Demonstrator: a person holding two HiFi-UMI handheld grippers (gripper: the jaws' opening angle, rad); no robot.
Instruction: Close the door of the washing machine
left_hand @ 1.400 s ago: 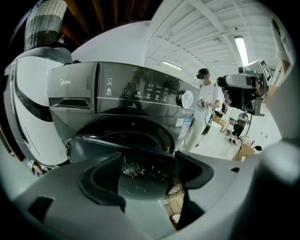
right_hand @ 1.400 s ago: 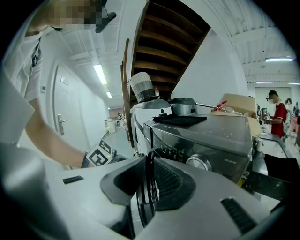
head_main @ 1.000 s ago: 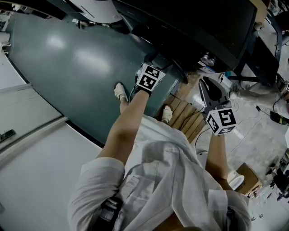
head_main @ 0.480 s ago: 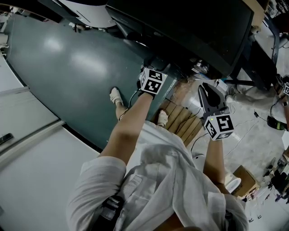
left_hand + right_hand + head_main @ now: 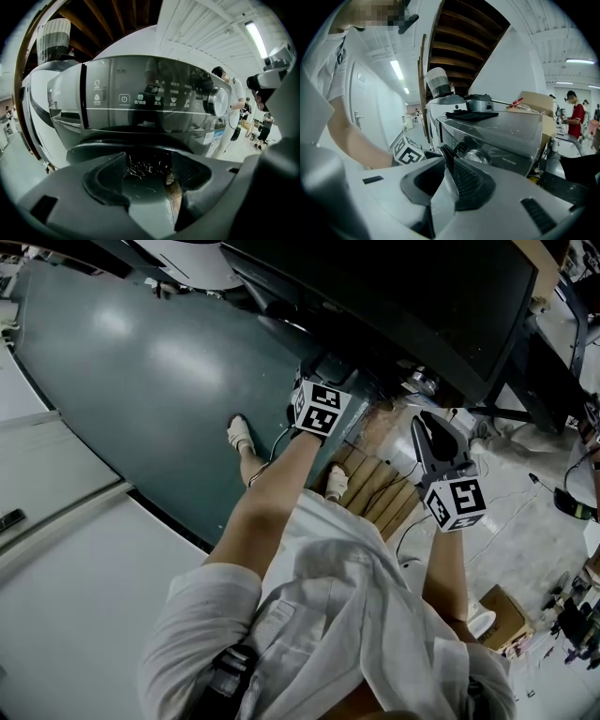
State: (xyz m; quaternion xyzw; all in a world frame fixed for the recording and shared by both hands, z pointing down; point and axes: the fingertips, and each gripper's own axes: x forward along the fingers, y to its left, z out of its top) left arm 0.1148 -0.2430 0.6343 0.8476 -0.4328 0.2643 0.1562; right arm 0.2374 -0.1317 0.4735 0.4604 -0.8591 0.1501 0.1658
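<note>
My left tool (image 5: 150, 171) is up against the front of the washing machine (image 5: 154, 101), jaws spread. They have just been closing a little, and nothing is pinched between them. The dark round rim of the door (image 5: 93, 146) curves across at 12 o'clock of the tips, directly under the control panel (image 5: 140, 98), and a scratched glossy surface fills the gap between the jaws. I take that surface for the door's face, though I cannot tell whether the tips touch it or whether the latch has caught.

My right tool (image 5: 446, 152) hangs at about 4 o'clock of the left one in the head view, well off the machine, jaws pressed together on nothing.

I judge this to be the closing push. To do it well I would keep the left tool square to the door and press with the jaw tips near the rim on the latch side, not on the glass centre. I would drive straight toward 12 o'clock in one firm stroke until the door seats flush. The right tool should stay wide of the swing
</note>
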